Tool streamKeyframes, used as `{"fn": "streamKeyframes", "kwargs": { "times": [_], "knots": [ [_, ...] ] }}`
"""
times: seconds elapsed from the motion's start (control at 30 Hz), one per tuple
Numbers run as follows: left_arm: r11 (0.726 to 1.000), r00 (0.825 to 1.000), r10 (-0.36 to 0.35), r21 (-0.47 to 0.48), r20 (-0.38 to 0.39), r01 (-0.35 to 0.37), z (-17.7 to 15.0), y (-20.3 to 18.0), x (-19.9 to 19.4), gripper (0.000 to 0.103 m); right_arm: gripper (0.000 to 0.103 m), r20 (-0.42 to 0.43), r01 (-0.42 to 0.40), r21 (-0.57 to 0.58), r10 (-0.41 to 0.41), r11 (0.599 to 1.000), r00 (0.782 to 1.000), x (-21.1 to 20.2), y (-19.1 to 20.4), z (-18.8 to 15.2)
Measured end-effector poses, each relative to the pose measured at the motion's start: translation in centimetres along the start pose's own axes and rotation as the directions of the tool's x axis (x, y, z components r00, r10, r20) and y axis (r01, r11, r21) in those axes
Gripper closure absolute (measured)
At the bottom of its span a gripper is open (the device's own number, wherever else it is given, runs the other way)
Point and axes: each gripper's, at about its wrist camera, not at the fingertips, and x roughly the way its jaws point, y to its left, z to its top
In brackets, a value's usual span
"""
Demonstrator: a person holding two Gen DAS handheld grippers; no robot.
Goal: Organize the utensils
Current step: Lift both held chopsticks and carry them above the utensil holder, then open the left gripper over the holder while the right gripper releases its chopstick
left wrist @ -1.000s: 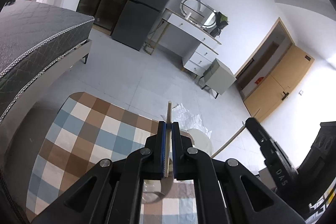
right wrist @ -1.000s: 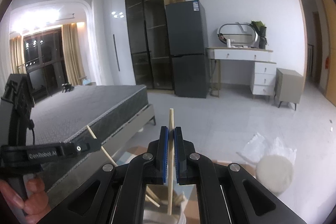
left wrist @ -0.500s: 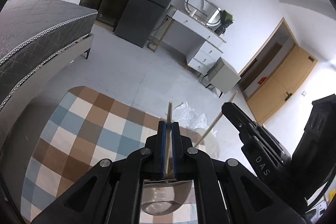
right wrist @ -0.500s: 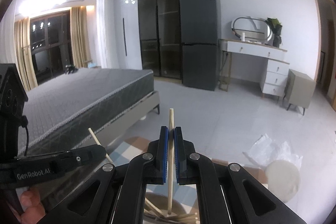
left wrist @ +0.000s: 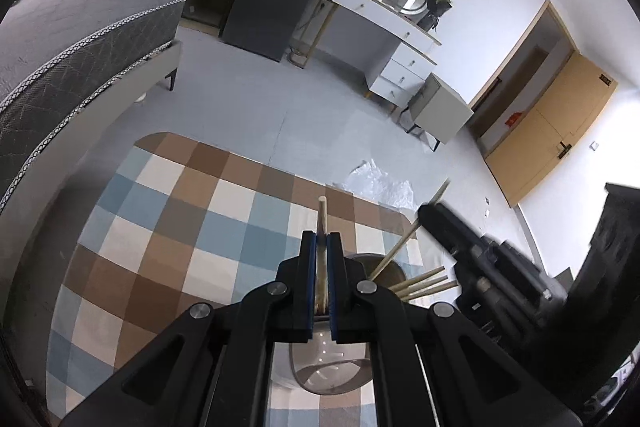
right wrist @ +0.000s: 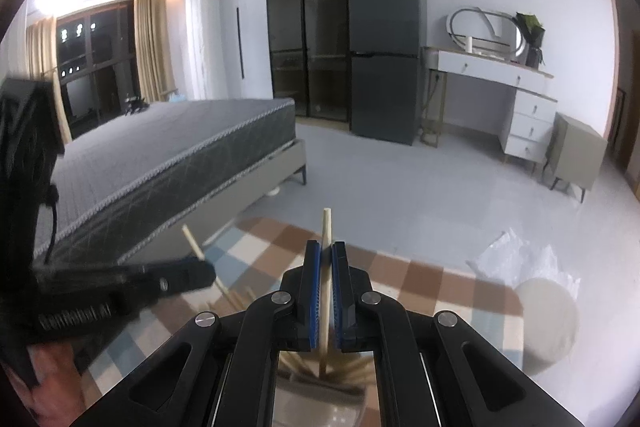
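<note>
The chopstick [left wrist: 322, 223] in the left gripper [left wrist: 321, 255] runs straight along the gripper's line, its blunt top end poking up past the fingertips and its lower end dipping toward the clear holder [left wrist: 332, 363] that stands on the checked rug [left wrist: 168, 227]. The blue pads are pressed tight on the stick — clamped, with no gap to either side.

The right gripper [right wrist: 326, 267] grips a second chopstick [right wrist: 326, 227] the same way: long axis upright in its view, top end clear above the pads, lower end down among the loose sticks [right wrist: 340, 373] already leaning in the holder. Its jaws are likewise clenched on the wood.

From the left wrist view, the right gripper's black body crowds in from the right, just beside the holder's rim, and three or four sticks [left wrist: 420, 283] fan out of the holder toward it. In the right wrist view the left gripper's body sits low at the left, with fingers [right wrist: 48, 379] of the person's hand beneath it.

Around them: a grey bed [right wrist: 160, 147], a dark fridge [right wrist: 384, 47], a white dressing table [right wrist: 500, 75], and a crumpled plastic bag [right wrist: 528, 263] with a round white lid [right wrist: 548, 323] beside the rug.
</note>
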Motion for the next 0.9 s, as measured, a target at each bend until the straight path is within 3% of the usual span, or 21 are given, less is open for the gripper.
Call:
{"fn": "streamKeyframes", "kwargs": {
  "times": [0.13,0.3,0.53,0.6,0.7,0.77,0.9],
  "knots": [
    [1.0,1.0,-0.009,0.025,-0.001,0.009,-0.1,-0.6,-0.2,0.102,0.098,-0.033,0.0,0.017,0.001,1.0,0.999,0.2,-0.4,-1.1],
    [0.999,0.994,-0.054,0.005,-0.098,0.054,-0.4,-0.4,0.9,0.102,0.098,-0.073,0.0,0.027,0.002,1.0,0.997,0.4,-1.1,-2.0],
    [0.998,0.991,-0.042,0.042,-0.13,0.048,-0.3,-1.5,-0.2,0.102,0.098,-0.075,0.022,0.09,-0.015,0.996,0.997,-0.9,-2.1,-3.4],
    [0.999,0.991,-0.026,0.038,-0.134,0.031,-0.3,-1.7,-0.6,0.096,0.094,-0.069,0.042,0.112,-0.034,0.993,0.997,-1.7,-2.5,-3.6],
    [0.999,0.993,-0.016,0.038,-0.119,0.021,-0.3,-1.9,-1.4,0.068,0.085,-0.051,0.049,0.145,-0.042,0.988,0.998,-3.1,-2.9,-3.9],
    [0.999,0.996,-0.003,0.052,-0.086,0.007,-0.4,-2.2,-2.3,0.066,0.062,-0.032,0.073,0.163,-0.069,0.984,0.997,-4.3,-3.1,-3.9],
    [0.997,0.998,0.006,0.08,-0.063,-0.001,-0.7,-3.0,-3.5,0.063,0.056,0.014,0.051,0.198,-0.055,0.979,0.998,-6.6,-3.1,-3.7]
  ]
}}
